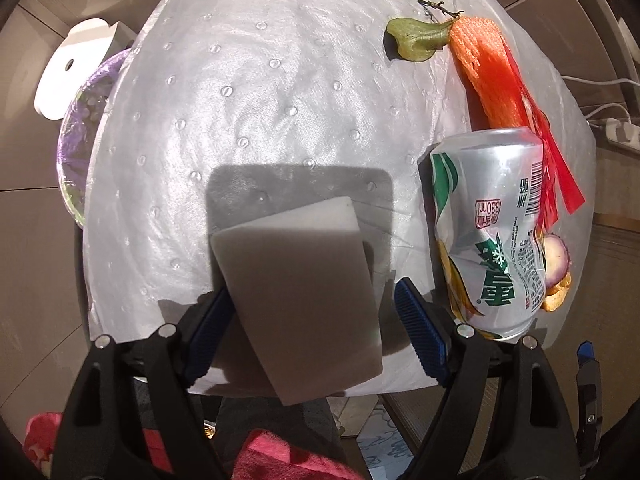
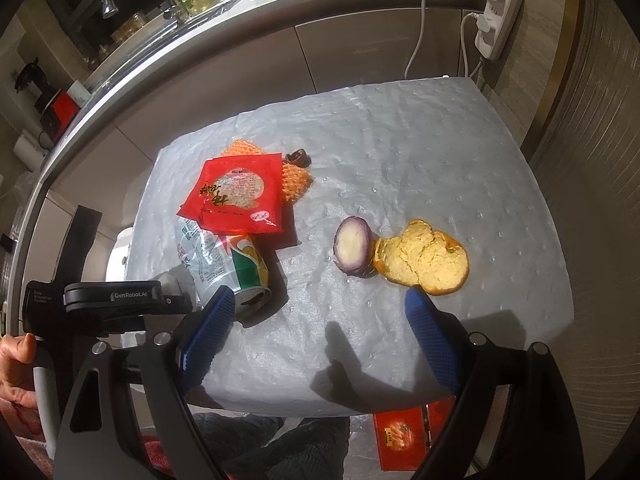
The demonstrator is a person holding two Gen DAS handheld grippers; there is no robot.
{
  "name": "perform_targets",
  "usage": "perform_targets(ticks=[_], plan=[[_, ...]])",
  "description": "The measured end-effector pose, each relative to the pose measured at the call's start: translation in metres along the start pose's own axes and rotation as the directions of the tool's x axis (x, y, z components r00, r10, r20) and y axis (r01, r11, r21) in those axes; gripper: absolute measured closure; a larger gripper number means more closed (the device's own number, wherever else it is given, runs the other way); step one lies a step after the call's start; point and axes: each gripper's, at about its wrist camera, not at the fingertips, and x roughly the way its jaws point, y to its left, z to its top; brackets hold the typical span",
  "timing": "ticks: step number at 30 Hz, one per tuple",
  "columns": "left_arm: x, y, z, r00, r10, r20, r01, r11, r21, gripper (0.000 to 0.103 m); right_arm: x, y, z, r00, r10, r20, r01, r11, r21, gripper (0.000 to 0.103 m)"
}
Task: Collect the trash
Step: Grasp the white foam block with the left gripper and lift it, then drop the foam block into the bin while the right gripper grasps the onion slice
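My left gripper [image 1: 312, 290] is shut on a grey sponge block [image 1: 296, 300], which hangs tilted above the near edge of the white dimpled table cover [image 1: 240, 100] and casts a square shadow. To its right lies a crushed silver-green can [image 1: 492, 220] [image 2: 224, 256] under a red wrapper [image 1: 556, 168] [image 2: 236, 196]. An orange foam net [image 1: 484, 68] and a green leaf [image 1: 416, 38] lie farther back. My right gripper [image 2: 320, 304] is open above the near table, with nothing between its fingers. Just beyond it lie a purple-skinned vegetable slice [image 2: 352, 248] and an orange peel [image 2: 424, 258].
A bin lined with a purple bag [image 1: 76, 128] and its white lid [image 1: 72, 68] stand off the table's left side. A power strip [image 2: 498, 20] with cables hangs behind the table. A red box [image 2: 412, 436] lies on the floor. A person's hand [image 2: 16, 364] holds the left gripper's handle.
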Motion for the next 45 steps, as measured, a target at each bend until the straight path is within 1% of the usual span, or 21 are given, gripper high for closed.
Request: perform_targets(ticks=[1, 2, 3, 5, 7, 11, 14, 17, 19, 22, 26, 30, 32, 33, 35, 38, 41, 43, 45], plan=[[0.000, -0.001, -0.001, 1.000, 0.011, 0.005, -0.011, 1.000, -0.009, 0.031, 0.000, -0.002, 0.000, 1.000, 0.001, 0.000, -0.001, 1.000, 0.004, 0.016], [-0.002, 0.000, -0.003, 1.000, 0.023, 0.010, -0.022, 1.000, -0.018, 0.037, 0.000, -0.004, 0.000, 1.000, 0.001, 0.000, -0.001, 1.000, 0.007, 0.016], [-0.004, 0.003, -0.004, 1.000, 0.019, 0.017, -0.019, 0.999, -0.032, 0.040, 0.001, -0.006, 0.000, 1.000, 0.000, 0.001, 0.000, 1.000, 0.010, 0.016], [-0.006, 0.004, -0.004, 1.000, -0.026, 0.016, 0.027, 0.999, -0.030, 0.042, 0.000, -0.009, 0.001, 1.000, 0.001, 0.004, -0.001, 1.000, 0.013, 0.016], [-0.008, 0.001, -0.004, 0.998, -0.059, 0.008, 0.059, 0.998, -0.008, 0.043, 0.001, -0.011, 0.002, 1.000, 0.002, 0.006, -0.002, 1.000, 0.015, 0.016], [-0.024, -0.005, -0.005, 0.995, -0.095, 0.042, 0.093, 0.995, 0.042, 0.043, 0.001, -0.011, 0.006, 1.000, 0.004, 0.011, -0.004, 1.000, 0.009, 0.016], [-0.045, -0.009, 0.000, 0.990, -0.120, 0.076, 0.111, 0.988, 0.105, 0.043, 0.002, -0.008, 0.010, 1.000, 0.004, 0.014, -0.004, 1.000, 0.001, 0.016], [-0.073, 0.003, 0.003, 0.981, -0.138, 0.134, 0.117, 0.981, 0.156, 0.043, 0.002, -0.004, 0.013, 1.000, -0.006, 0.017, 0.007, 1.000, -0.011, 0.016], [-0.092, 0.021, 0.009, 0.973, -0.137, 0.186, 0.104, 0.979, 0.177, 0.043, 0.001, 0.000, 0.014, 1.000, -0.014, 0.019, 0.014, 1.000, -0.015, 0.016], [-0.113, 0.063, 0.019, 0.961, -0.101, 0.257, 0.052, 0.980, 0.191, 0.042, -0.003, 0.008, 0.016, 0.999, -0.031, 0.031, 0.031, 0.999, -0.022, 0.016], [-0.118, 0.129, 0.044, 0.950, -0.030, 0.312, -0.034, 0.979, 0.199, 0.042, -0.009, 0.021, 0.018, 0.997, -0.057, 0.052, 0.059, 0.998, -0.031, 0.016], [-0.113, 0.177, 0.058, 0.938, 0.026, 0.346, -0.099, 0.976, 0.195, 0.042, -0.009, 0.031, 0.020, 0.993, -0.091, 0.076, 0.097, 0.992, -0.079, 0.017], [-0.108, 0.194, 0.061, 0.934, 0.028, 0.357, -0.103, 0.976, 0.192, 0.042, 0.000, 0.031, 0.022, 0.993, -0.106, 0.058, 0.113, 0.985, -0.127, 0.037], [-0.107, 0.200, 0.062, 0.932, 0.029, 0.362, -0.103, 0.977, 0.187, 0.042, 0.007, 0.030, 0.024, 0.992, -0.117, 0.041, 0.122, 0.981, -0.154, 0.040], [-0.106, 0.208, 0.063, 0.928, 0.016, 0.373, -0.089, 0.980, 0.179, 0.042, 0.024, 0.025, 0.029, 0.990, -0.144, 0.004, 0.142, 0.966, -0.215, 0.051], [-0.107, 0.214, 0.062, 0.922, 0.005, 0.387, -0.074, 0.984, 0.164, 0.042, 0.048, 0.016, 0.040, 0.986, -0.159, -0.052, 0.139, 0.952, -0.273, 0.056], [-0.108, 0.213, 0.060, 0.917, 0.000, 0.398, -0.065, 0.987, 0.149, 0.042, 0.068, 0.010, 0.051, 0.984, -0.143, -0.108, 0.102, 0.943, -0.316, 0.062], [-0.107, 0.214, 0.058, 0.917, -0.001, 0.400, -0.057, 0.989, 0.133, 0.042, 0.080, 0.009, 0.055, 0.979, -0.144, -0.146, 0.084, 0.931, -0.356, 0.065], [-0.106, 0.214, 0.057, 0.917, -0.001, 0.398, -0.047, 0.993, 0.111, 0.042, 0.092, 0.010, 0.055, 0.971, -0.155, -0.183, 0.071, 0.914, -0.399, 0.066]])
